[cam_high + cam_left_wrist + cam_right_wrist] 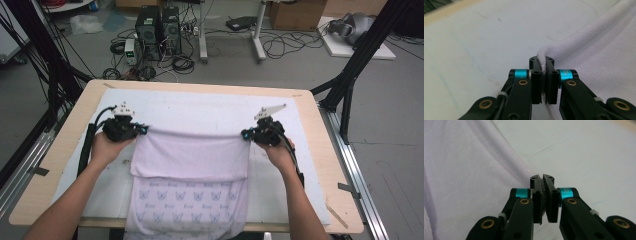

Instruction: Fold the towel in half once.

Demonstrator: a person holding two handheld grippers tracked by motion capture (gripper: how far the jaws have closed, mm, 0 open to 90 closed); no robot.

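We see a wooden desk (65,150) covered by a white mat (200,107), with grey floor, two computer towers (159,31) and loose cables beyond its far edge. On the mat lies a pale lilac towel (192,160) that reaches from the middle of the desk to the near edge, where it hangs over. Its near part shows a printed butterfly-like pattern, though the print is too small for us to be sure; a plain upper layer is folded over that part, and its far edge stretches taut between our two hands.

Our left tongs (141,130) are clamped on the towel's far left corner; in the left gripper view the cloth (599,57) runs pinched between the two black pads of those tongs (545,75). Our right tongs (246,134) grip the far right corner; in the right gripper view these tongs (543,195) are pressed together on a thin edge of fabric, with the towel (469,177) spreading away to one side over the mat (586,152).
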